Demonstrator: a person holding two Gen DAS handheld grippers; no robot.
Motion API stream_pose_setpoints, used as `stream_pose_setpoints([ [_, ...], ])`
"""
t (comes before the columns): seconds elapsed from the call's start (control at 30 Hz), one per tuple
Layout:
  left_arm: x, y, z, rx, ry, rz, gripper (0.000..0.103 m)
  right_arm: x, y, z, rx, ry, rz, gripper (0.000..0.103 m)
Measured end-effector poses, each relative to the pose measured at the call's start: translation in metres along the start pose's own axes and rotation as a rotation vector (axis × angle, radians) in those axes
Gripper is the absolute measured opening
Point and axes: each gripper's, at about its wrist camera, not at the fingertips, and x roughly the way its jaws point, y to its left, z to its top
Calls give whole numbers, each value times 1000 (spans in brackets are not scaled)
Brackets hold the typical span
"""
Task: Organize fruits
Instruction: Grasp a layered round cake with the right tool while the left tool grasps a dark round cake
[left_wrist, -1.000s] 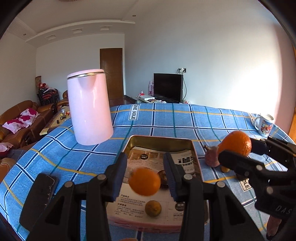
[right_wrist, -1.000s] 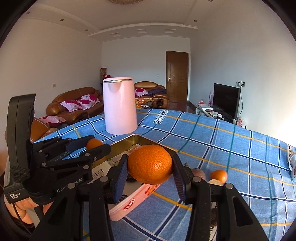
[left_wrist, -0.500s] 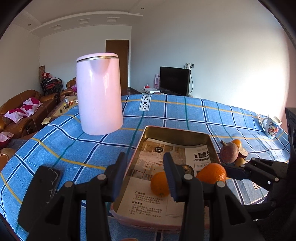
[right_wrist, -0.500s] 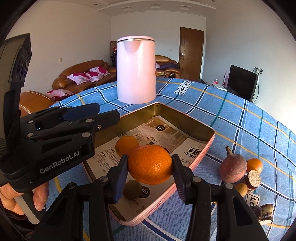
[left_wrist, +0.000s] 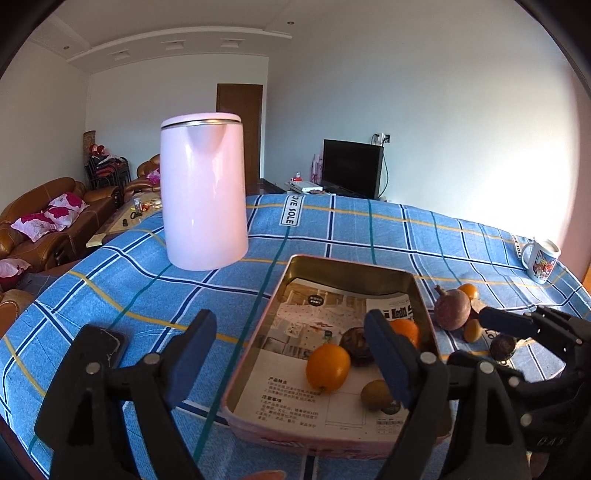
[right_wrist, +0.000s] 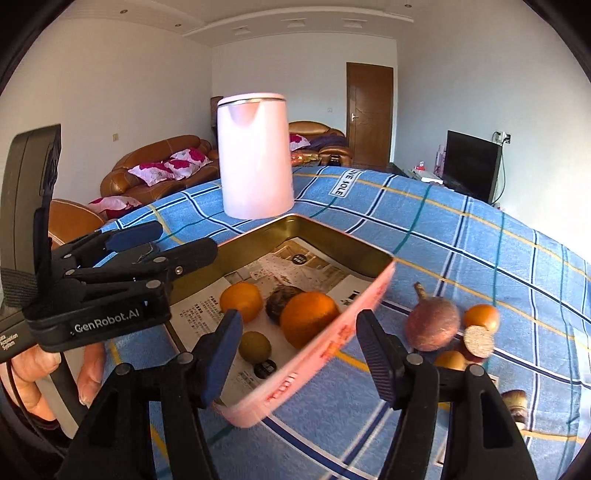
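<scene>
A pink metal tray (left_wrist: 284, 306) (right_wrist: 369, 295) lined with printed paper lies on the blue plaid table. In it lie a small orange (left_wrist: 328, 366) (right_wrist: 241, 301), a bigger orange (right_wrist: 309, 318) (left_wrist: 406, 329), a dark round fruit (right_wrist: 282, 303) and a greenish fruit (right_wrist: 255, 346) (left_wrist: 376, 394). My left gripper (left_wrist: 291, 354) is open and empty over the tray's near left side. My right gripper (right_wrist: 295, 350) is open and empty at the tray's near right rim. Outside the tray lie a brownish passion fruit (right_wrist: 433, 325) (left_wrist: 452, 309) and several small orange fruits (right_wrist: 481, 316).
A tall pink kettle (left_wrist: 203, 192) (right_wrist: 255, 155) stands behind the tray on the left. A printed mug (left_wrist: 540, 259) stands at the far right table edge. A dark phone (left_wrist: 107, 341) lies at the near left. Sofas and a TV are beyond the table.
My left gripper let its small orange go into the tray and opened wide. My right gripper lowered the bigger orange into the tray, opened and drew back to the rim.
</scene>
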Motion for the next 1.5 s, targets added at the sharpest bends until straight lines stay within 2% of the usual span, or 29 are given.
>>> stream_pose_setpoints([
  [0.1, -5, -19, 1, 22, -8, -34, 89, -25, -35, -9, 53, -27, -59, 66],
  [0.27, -9, -65, 0, 90, -16, -97, 96, -55, -103, -26, 184, -19, -257, 65],
  [0.33, -8, -85, -1, 120, -10, -120, 96, -57, -128, -33, 273, -8, -284, 65],
  [0.5, -7, -120, -4, 188, 0, -155, 96, -46, -147, -42, 368, 45, -252, 65],
  [0.6, -7, -129, -5, 203, -5, -159, 96, -41, -150, -46, 394, 80, -215, 57],
  [0.7, -6, -133, -7, 212, -4, -159, 96, -25, -151, -52, 417, 125, -197, 52],
  [0.73, -5, -134, -8, 215, -1, -158, 96, -23, -152, -53, 425, 137, -187, 47],
  [0.9, 0, -137, -12, 217, 16, -160, 96, -20, -163, -58, 484, 157, -154, 40],
  [1.0, 1, -138, -13, 218, 20, -161, 96, -20, -170, -65, 538, 162, -96, 39],
  [1.17, 3, -147, -14, 235, 36, -183, 96, -25, -161, -65, 482, 173, -96, 37],
  [1.23, 4, -154, -15, 252, 39, -191, 96, -31, -164, -65, 487, 148, -101, 36],
  [1.4, 19, -169, -16, 258, 106, -227, 96, -55, -167, -62, 444, 57, -221, 36],
  [1.5, 31, -180, -14, 253, 156, -256, 95, -61, -174, -62, 441, 43, -248, 36],
])
